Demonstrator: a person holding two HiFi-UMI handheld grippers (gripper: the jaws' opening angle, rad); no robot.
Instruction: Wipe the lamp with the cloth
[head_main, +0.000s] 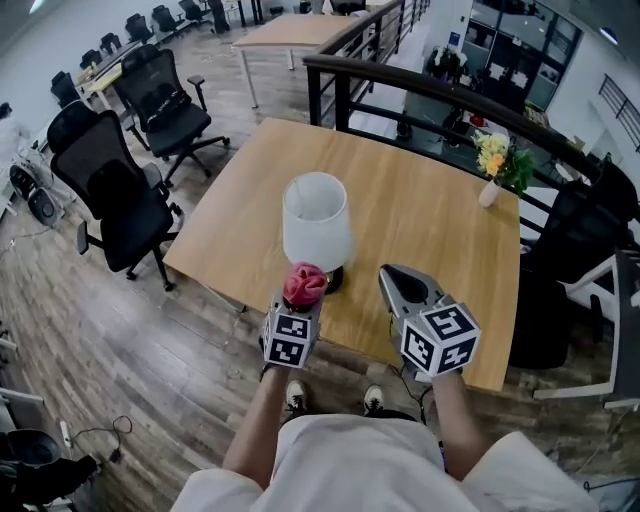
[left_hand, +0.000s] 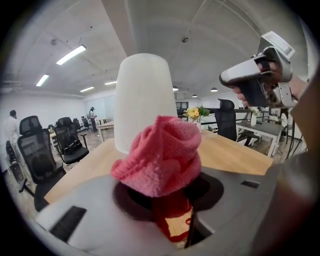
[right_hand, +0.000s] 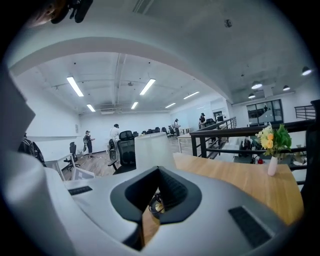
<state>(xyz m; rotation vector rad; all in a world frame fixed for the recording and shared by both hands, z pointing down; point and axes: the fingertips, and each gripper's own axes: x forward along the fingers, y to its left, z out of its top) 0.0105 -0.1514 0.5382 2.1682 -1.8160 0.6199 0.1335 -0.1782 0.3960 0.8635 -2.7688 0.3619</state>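
A lamp with a white shade (head_main: 316, 220) and a dark base (head_main: 334, 281) stands on the wooden table (head_main: 430, 210) near its front edge. My left gripper (head_main: 304, 300) is shut on a bunched pink cloth (head_main: 305, 284), held just in front of the lamp's base. In the left gripper view the cloth (left_hand: 162, 155) bulges out of the jaws of the left gripper (left_hand: 175, 217), with the shade (left_hand: 144, 102) close behind. My right gripper (head_main: 403, 287) hovers to the lamp's right, shut with nothing in it. In its own view the right gripper (right_hand: 157, 194) points past the shade (right_hand: 154, 150).
A small vase of flowers (head_main: 497, 165) stands at the table's far right corner. Black office chairs (head_main: 110, 200) stand left of the table, and a dark railing (head_main: 420, 85) runs behind it. The table's front edge is just below the grippers.
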